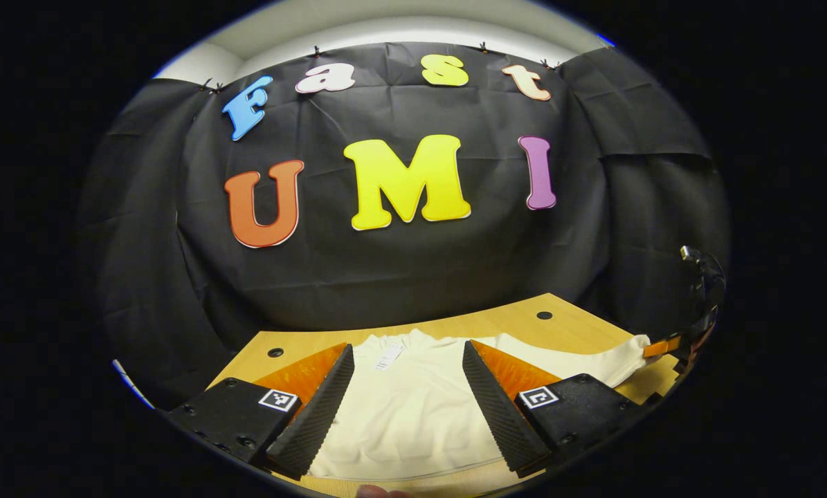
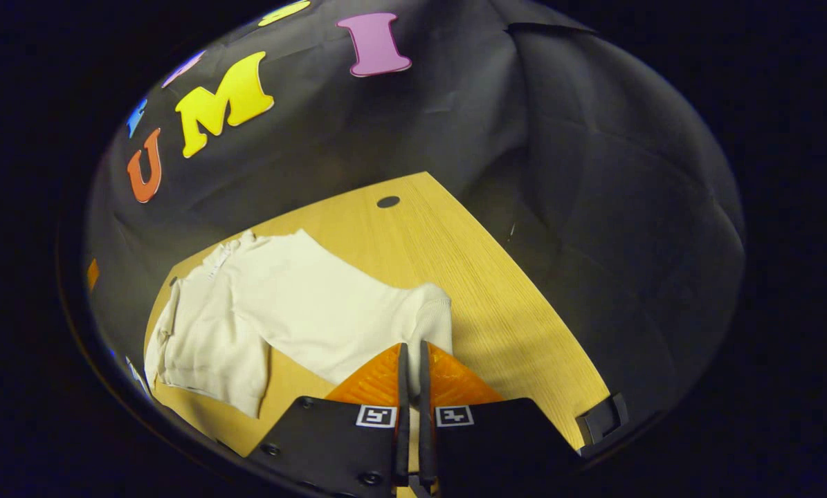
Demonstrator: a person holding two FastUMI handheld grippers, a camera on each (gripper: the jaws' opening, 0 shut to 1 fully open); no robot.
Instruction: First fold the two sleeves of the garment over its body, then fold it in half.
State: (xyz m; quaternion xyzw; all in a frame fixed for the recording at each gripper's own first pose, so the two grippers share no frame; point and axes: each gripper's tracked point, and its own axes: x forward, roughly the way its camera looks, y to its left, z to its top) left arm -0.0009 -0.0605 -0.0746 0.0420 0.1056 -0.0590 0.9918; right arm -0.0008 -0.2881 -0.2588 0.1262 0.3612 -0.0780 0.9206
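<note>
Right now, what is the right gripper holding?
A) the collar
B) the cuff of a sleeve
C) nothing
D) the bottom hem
B: in the right gripper view the right gripper is shut on the ribbed cuff of the sleeve of the cream garment.

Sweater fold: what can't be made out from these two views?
- Left gripper view: the sweater hem and left sleeve are covered by the left tool fingers and cut by the lower edge.
- Right gripper view: the right tool is closed at the sleeve cuff; how much cloth it pinches is hidden by its own fingers.
- The neck label is too small to read.
</note>
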